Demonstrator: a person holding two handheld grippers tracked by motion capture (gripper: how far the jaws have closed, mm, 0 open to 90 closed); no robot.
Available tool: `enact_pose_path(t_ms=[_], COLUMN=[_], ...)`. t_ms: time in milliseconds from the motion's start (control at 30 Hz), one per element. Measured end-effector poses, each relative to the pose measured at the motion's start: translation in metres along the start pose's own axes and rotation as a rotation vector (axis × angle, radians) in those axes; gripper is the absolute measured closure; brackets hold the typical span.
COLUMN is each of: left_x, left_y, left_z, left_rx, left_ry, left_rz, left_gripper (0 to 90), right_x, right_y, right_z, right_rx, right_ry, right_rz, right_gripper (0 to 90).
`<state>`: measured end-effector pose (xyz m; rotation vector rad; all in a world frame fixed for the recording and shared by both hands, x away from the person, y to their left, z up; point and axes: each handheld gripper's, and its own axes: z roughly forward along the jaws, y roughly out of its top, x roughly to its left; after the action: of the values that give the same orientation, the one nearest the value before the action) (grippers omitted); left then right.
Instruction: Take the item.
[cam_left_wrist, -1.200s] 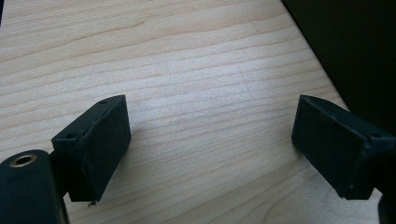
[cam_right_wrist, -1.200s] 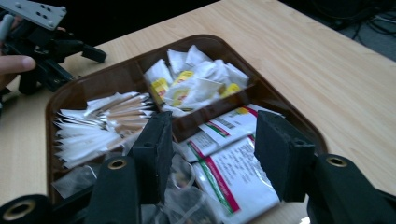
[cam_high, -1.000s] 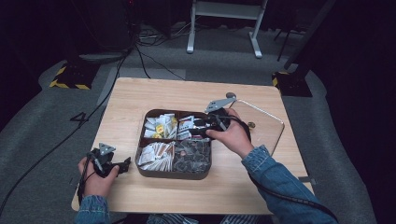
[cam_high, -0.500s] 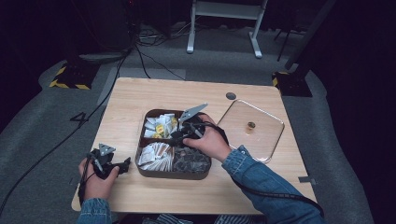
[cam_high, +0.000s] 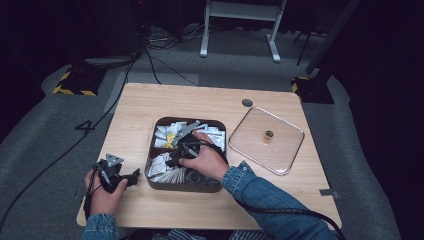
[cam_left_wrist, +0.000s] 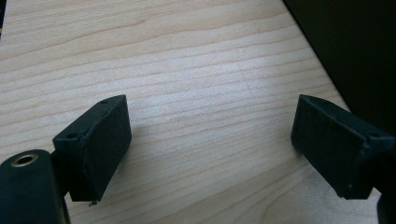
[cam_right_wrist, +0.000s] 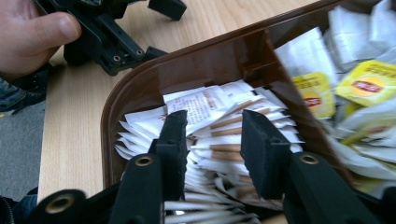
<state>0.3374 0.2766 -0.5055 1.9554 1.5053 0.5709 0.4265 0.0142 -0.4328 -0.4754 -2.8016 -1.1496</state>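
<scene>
Table (cam_high: 150, 105): light wood, on a grey floor, with the person's forearms in denim sleeves coming in from its near edge.
Clear lid (cam_high: 266, 140): a square see-through lid with a small knob at its middle, flat on the table just right of the box, apart from both grippers.
Brown box (cam_high: 152, 150): a rounded, divided box near the middle of the table; far compartments hold white and yellow packets, near ones hold stacked paper packets.
Right gripper (cam_high: 176, 155): held over the box, pointing left and down toward its near-left compartment; in the right gripper view (cam_right_wrist: 212, 140) its jaws stand partly apart, at a middling gap, with nothing clamped between them.
White sachets (cam_right_wrist: 219, 121): a packed row of flat paper sachets standing on edge in the near-left compartment, straight ahead of the right gripper's jaws and showing between them; whether the pads touch them cannot be told.
Left gripper (cam_high: 125, 177): at the near-left of the table, just left of the box; in the left gripper view (cam_left_wrist: 210, 140) its jaws stand wide apart over bare wood.
Yellow packets (cam_right_wrist: 364, 86): beyond the divider, in the compartment next to the sachets.
</scene>
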Motion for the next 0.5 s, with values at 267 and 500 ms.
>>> enact_pose_path(t_ms=[267,500], left_x=[0.0,0.0], left_y=[0.0,0.0], left_z=[0.0,0.0], left_rx=[0.0,0.0], left_ry=[0.0,0.0], left_rz=[0.0,0.0], left_gripper=[12.5,12.5], right_x=[0.006,0.006], right_y=[0.0,-0.001], right_z=[0.016,0.02], right_rx=[0.003,0.014], right_ry=[0.039,0.04], right_rz=[0.046,0.07], right_gripper=[51.6,50.0])
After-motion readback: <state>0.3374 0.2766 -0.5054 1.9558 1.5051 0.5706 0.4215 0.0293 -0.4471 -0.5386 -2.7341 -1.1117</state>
